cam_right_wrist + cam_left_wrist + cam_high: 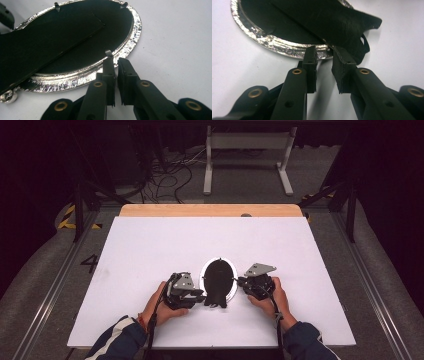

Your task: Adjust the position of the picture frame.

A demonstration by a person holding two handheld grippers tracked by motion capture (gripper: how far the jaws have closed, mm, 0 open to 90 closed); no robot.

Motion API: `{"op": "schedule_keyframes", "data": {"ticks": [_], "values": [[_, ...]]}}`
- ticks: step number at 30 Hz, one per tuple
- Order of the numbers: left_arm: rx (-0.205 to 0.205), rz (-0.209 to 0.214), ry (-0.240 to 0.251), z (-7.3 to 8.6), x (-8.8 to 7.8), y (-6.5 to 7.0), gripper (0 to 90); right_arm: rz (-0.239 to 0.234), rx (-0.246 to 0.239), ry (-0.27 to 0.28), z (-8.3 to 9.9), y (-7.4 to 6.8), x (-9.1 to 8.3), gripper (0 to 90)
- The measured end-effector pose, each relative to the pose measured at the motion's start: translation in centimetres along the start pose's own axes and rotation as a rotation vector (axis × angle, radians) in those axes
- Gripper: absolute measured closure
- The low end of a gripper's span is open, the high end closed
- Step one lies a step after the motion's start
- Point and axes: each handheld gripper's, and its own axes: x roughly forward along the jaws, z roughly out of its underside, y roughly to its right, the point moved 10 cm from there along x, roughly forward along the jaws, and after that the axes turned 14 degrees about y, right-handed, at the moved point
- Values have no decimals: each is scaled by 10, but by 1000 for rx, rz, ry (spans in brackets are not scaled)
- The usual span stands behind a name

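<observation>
The oval frame (218, 281) lies face down near the table's (150, 245) front edge, its black stand flap (342, 22) raised. It looks rigid but fragile, so we would grip the silver rim. Left gripper (196, 296) and right gripper (242, 282) flank it, jaws slightly parted, holding nothing. Open room lies beyond.

white table (150, 250), cables (170, 175) beyond

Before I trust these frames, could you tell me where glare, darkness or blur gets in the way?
High view: the white table is bright, the surroundings dark, and the oval frame shows little detail. Left gripper view: its silver rim glints, and the black backing swallows detail. Right gripper view: the rim sparkles, the nearest jaws look soft.
</observation>
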Motion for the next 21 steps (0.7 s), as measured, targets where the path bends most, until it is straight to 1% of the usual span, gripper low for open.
{"op": "schedule_keyframes", "data": {"ticks": [2, 5, 6, 7, 8, 10, 12, 13, 14, 16, 17, 18, 19, 20, 21], "values": [[-5, -14, 12, -3, -4, -3, 680, -21, 4, 5, -2, -2, -2, 799], [8, -22, 40, -6, -12, -6, 636, -48, 17, 20, -5, -4, -5, 770], [8, -33, 47, -7, -16, -8, 609, -50, 20, 23, -5, -4, -6, 759], [17, -54, 54, -8, -21, -11, 584, -58, 24, 26, -6, -5, -8, 738], [23, -59, 53, -7, -23, -13, 553, -64, 27, 33, -7, -7, -11, 707], [29, -81, 44, -4, -28, -17, 503, -76, 18, 46, -10, -9, -14, 656], [24, -98, 38, 0, -32, -22, 453, -94, 11, 66, -14, -13, -20, 598], [19, -114, 37, 1, -33, -24, 401, -101, 13, 75, -16, -14, -22, 579], [17, -140, 31, 4, -35, -26, 358, -108, 12, 81, -18, -15, -25, 557], [10, -181, 30, 6, -40, -30, 260, -112, 13, 88, -19, -16, -29, 499], [9, -196, 24, 9, -42, -31, 208, -108, 16, 87, -18, -16, -31, 496], [10, -206, 17, 11, -45, -31, 188, -107, 19, 86, -17, -16, -34, 505], [15, -210, 13, 14, -49, -31, 181, -112, 20, 89, -16, -17, -36, 506], [15, -210, 13, 14, -49, -31, 170, -112, 20, 89, -16, -17, -36, 506], [15, -214, 16, 17, -53, -31, 170, -119, 21, 86, -14, -19, -40, 504]]}}
